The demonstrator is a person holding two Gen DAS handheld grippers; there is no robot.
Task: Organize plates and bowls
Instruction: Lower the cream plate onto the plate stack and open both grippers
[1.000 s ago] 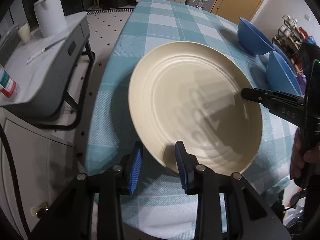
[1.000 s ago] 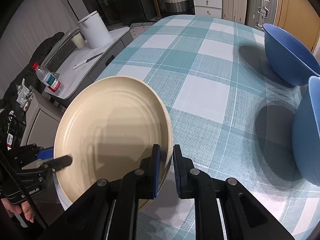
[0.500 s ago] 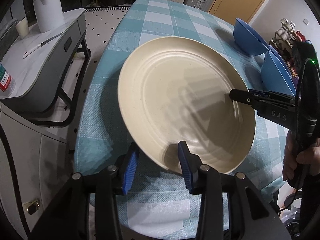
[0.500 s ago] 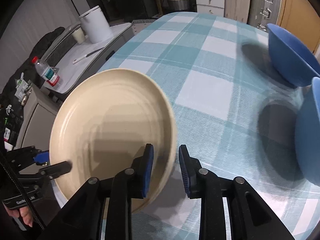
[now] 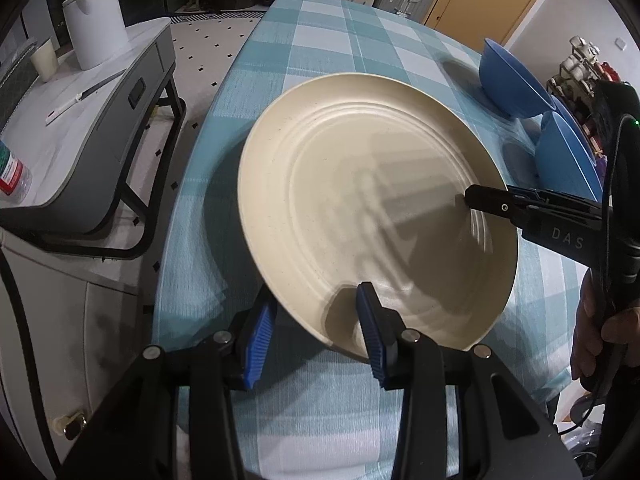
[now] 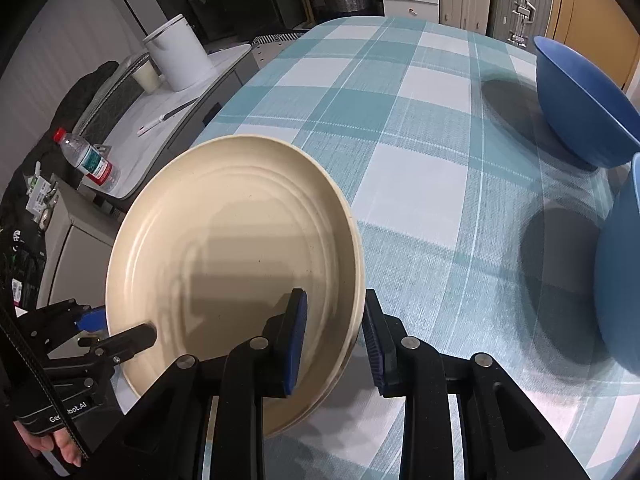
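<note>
My right gripper (image 6: 334, 334) has just been opening; its jaws now stand apart astride the rim of the cream plate (image 6: 232, 248), no longer clamped. My left gripper (image 5: 312, 334) likewise straddles the rim, pads clear. I judge the plate released onto the checked tablecloth (image 6: 420, 120), lower left of frame. Two blue bowls (image 6: 580, 100) wait at right; a side table (image 5: 60, 140) stands at left.

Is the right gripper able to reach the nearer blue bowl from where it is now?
Probably yes. The right gripper stands open astride the cream plate's rim, so it must back off first; then only bare checked tablecloth separates it from the nearer blue bowl.
</note>
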